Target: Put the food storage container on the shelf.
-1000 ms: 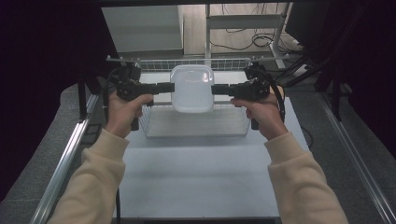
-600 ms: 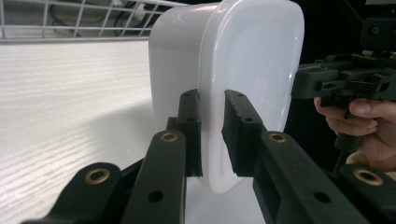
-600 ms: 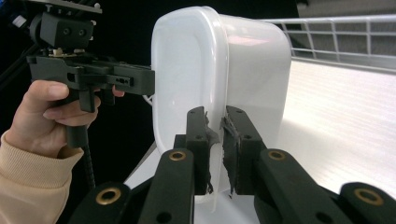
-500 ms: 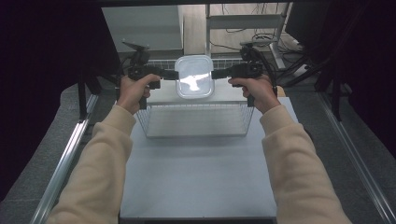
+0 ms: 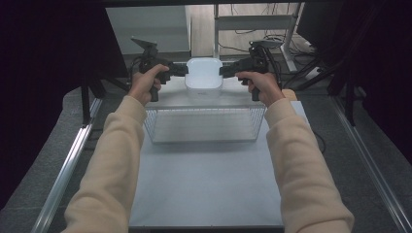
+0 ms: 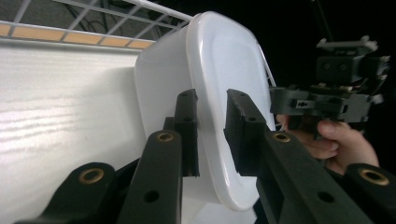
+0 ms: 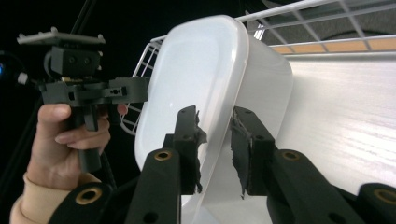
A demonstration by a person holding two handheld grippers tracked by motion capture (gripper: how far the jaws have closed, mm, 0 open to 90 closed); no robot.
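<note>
A white plastic container (image 5: pixel 204 77) with rounded corners stands at the far side of the table, just behind the wire basket (image 5: pixel 204 127). My left gripper (image 5: pixel 184 71) reaches its left rim and my right gripper (image 5: pixel 222 71) its right rim. In the left gripper view the container's rim (image 6: pixel 212 93) runs between my left gripper's (image 6: pixel 212 128) jaws. In the right gripper view the rim (image 7: pixel 217 107) likewise passes between my right gripper's (image 7: pixel 215 142) jaws. Both pairs of jaws have just been opening and stand slightly apart around the rim.
The wire basket stands between my forearms and the container, on the white table (image 5: pixel 204 189). Metal rails (image 5: pixel 68 170) run along both table sides. A shelf frame and cables (image 5: pixel 252 24) lie beyond the far edge. Dark curtains flank the table.
Both hands carried the container away from me, from above the basket to the table strip behind it, and lowered it. The arms are stretched out farther.
</note>
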